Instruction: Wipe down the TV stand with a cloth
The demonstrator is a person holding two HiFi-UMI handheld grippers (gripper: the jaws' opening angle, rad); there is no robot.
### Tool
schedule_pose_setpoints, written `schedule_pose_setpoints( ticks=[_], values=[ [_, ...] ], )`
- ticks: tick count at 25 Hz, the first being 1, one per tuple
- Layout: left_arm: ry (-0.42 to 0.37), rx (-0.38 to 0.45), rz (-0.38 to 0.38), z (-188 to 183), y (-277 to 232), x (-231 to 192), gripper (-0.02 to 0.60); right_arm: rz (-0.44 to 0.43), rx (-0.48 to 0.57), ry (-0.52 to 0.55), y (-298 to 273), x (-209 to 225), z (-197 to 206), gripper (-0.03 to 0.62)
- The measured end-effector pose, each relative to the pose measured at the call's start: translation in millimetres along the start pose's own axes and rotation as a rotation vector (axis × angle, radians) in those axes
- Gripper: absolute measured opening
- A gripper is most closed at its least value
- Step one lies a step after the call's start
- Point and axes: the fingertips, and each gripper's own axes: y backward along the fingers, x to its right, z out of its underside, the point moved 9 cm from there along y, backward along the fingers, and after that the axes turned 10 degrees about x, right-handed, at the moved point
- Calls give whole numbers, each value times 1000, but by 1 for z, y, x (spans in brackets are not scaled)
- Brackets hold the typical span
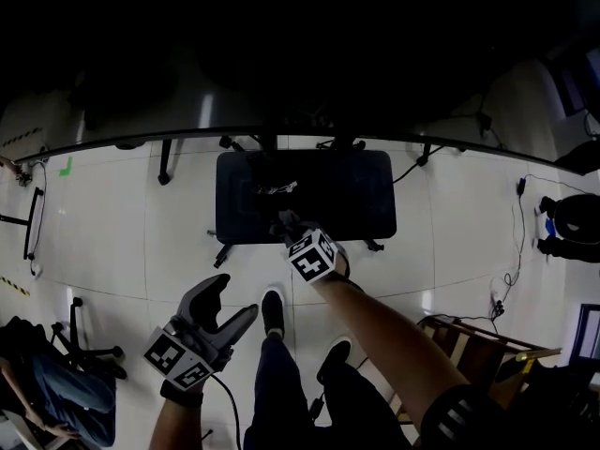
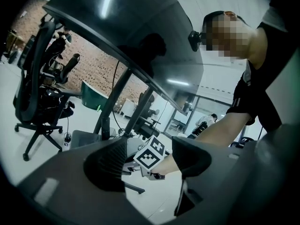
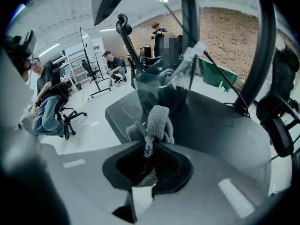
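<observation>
I'd say wiping is in hand: right gripper (image 1: 284,223) clamps the cloth (image 3: 157,121) at the stand (image 1: 352,200) edge, left gripper (image 1: 234,300) gapes empty; next, sweep across.

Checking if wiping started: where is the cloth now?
Right gripper view: the right claw pinches the cloth at the near edge of the TV stand base.

Background: an office chair (image 2: 35,86) stood on the white floor (image 1: 103,223) before a brick wall (image 2: 96,69); a seated person (image 3: 47,104) occupied another chair (image 3: 70,117).
</observation>
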Motion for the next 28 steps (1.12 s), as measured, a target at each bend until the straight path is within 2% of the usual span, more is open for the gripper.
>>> schedule_pose_setpoints(
  ticks=[13,19,23,28],
  values=[
    [1,-39,65,16,-52,32,327,215,-51,-105,100,140,79,38],
    [0,-46,85,18,-64,36,327,299,-76,-146,132,175,100,38],
    [2,-45,87,15,-64,33,327,297,-37,-124,133,174,85,38],
    [-3,-42,80,7,-59,21,327,214,92,-85,96,160,24,38]
  ],
)
